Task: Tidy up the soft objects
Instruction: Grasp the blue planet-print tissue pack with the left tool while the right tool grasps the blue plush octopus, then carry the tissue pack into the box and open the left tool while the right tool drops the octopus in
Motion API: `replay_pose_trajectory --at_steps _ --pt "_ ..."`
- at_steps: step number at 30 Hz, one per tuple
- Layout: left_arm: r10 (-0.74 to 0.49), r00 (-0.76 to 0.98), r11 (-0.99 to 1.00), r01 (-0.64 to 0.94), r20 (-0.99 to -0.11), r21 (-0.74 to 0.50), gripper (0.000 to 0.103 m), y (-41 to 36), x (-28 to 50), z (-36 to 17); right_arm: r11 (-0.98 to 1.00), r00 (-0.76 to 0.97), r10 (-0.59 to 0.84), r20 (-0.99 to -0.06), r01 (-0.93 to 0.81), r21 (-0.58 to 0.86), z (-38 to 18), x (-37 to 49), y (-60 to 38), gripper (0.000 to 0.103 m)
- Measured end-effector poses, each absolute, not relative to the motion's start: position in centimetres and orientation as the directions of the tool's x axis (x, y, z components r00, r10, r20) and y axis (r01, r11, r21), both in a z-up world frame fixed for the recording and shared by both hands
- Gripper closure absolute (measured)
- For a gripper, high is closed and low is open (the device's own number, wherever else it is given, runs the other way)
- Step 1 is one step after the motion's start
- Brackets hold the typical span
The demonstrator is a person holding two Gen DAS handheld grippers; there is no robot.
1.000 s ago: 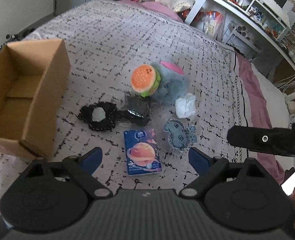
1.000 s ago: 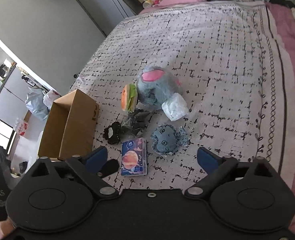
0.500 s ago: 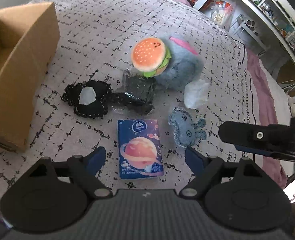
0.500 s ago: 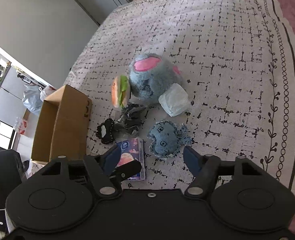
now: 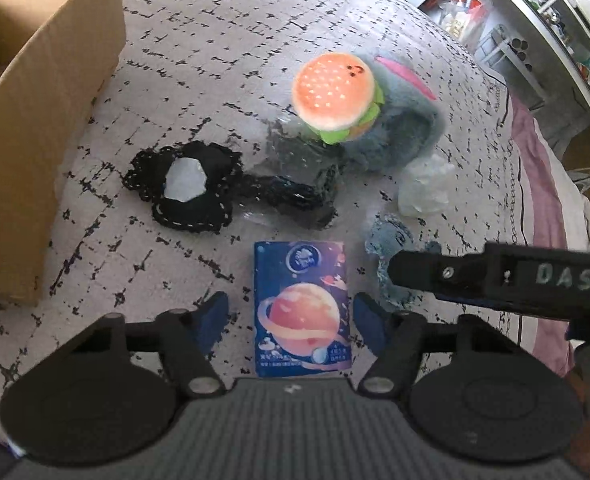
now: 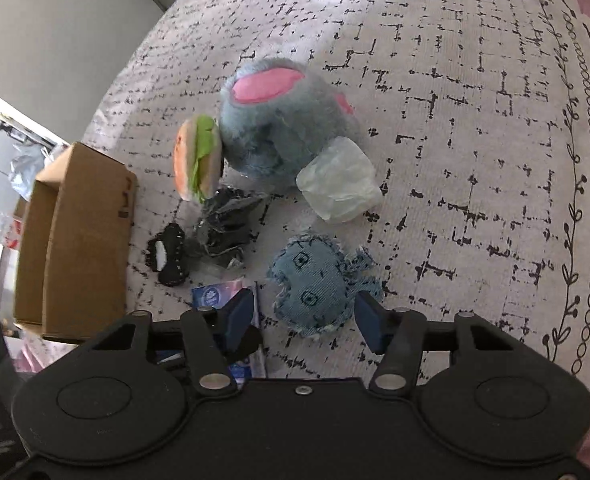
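Both my grippers have dropped closer, jaws just closing: left gripper (image 5: 287, 316) straddles the tissue pack (image 5: 303, 308), right gripper (image 6: 303, 316) the denim toy (image 6: 315, 284), pads not yet touching; bare bedspread (image 6: 475, 140) lies rightward.

The right gripper (image 5: 411, 276) hides half the denim toy (image 5: 387, 236).
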State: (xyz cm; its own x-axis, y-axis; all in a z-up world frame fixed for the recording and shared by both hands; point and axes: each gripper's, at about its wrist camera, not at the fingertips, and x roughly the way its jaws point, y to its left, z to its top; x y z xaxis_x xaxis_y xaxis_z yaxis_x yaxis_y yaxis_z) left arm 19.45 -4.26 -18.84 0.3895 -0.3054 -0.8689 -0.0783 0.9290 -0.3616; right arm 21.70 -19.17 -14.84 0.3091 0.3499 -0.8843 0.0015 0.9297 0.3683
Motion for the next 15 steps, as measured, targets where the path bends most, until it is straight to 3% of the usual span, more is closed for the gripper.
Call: replay_pose_trajectory --at_steps 2,7,10,15 --pt "-0.302 0.388 0.929 -0.087 -0.871 -0.361 0.052 -4.0 19.6 -18.8 0.933 0.301 0.342 -0.89 0.0 0.359 -15.3 22.1 -18.8 0.048" --pt "-0.314 0.382 0.921 -0.098 -0.869 -0.376 0.055 -3.4 19.7 -18.8 0.952 0.285 0.299 -0.911 -0.021 0.306 -16.4 22.4 -17.8 0.056" --pt "-0.304 0.386 0.923 -0.105 -0.871 -0.369 0.055 -3.3 19.4 -18.6 0.961 0.297 0.27 -0.916 -0.02 0.277 -16.5 22.3 -17.7 0.069" --pt "-0.291 0.403 0.923 -0.119 -0.868 -0.365 0.055 -2.7 18.7 -18.0 0.949 0.319 0.305 -0.897 -0.02 0.315 -16.0 21.8 -18.3 0.077"
